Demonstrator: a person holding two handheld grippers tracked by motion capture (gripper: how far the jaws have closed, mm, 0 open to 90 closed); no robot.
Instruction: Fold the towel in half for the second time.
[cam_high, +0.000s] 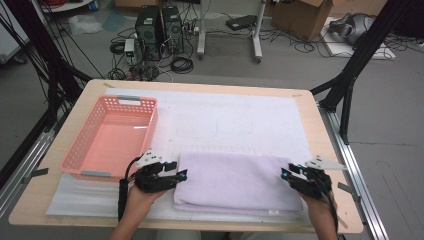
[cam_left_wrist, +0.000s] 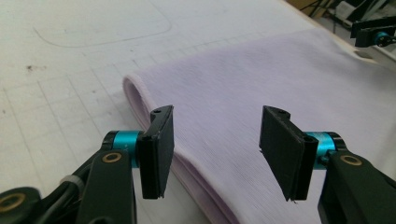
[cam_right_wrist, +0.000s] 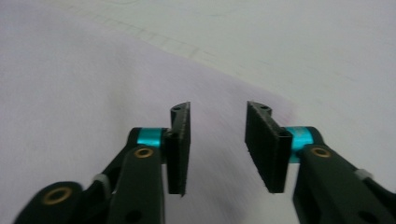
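— Where is your left gripper (cam_high: 172, 176) just now?

— You hold it at the left end of the folded towel (cam_high: 237, 184), jaws released with a wide gap. In the left gripper view (cam_left_wrist: 215, 151) the towel's rounded fold runs from beyond the left jaw down between the two jaws, and the lilac cloth spreads beyond the right jaw. Nothing is pinched.

— And your right gripper (cam_high: 294, 175)?

— It sits at the towel's right end, jaws also parted. In the right gripper view (cam_right_wrist: 217, 147) the towel (cam_right_wrist: 93, 93) lies under and ahead of both jaws, a little blurred, with the white mat (cam_right_wrist: 303, 42) beyond the right jaw. Whether the jaw tips touch the cloth, you cannot tell.

— What lies around the towel?

— It lies flat on the white mat on the desk (cam_high: 330, 150), between your two grippers. A pink basket (cam_high: 75, 152) stands just behind your left gripper, beside the towel's left end. Your left hand (cam_high: 140, 195) and right hand (cam_high: 320, 205) come in from the near edge.
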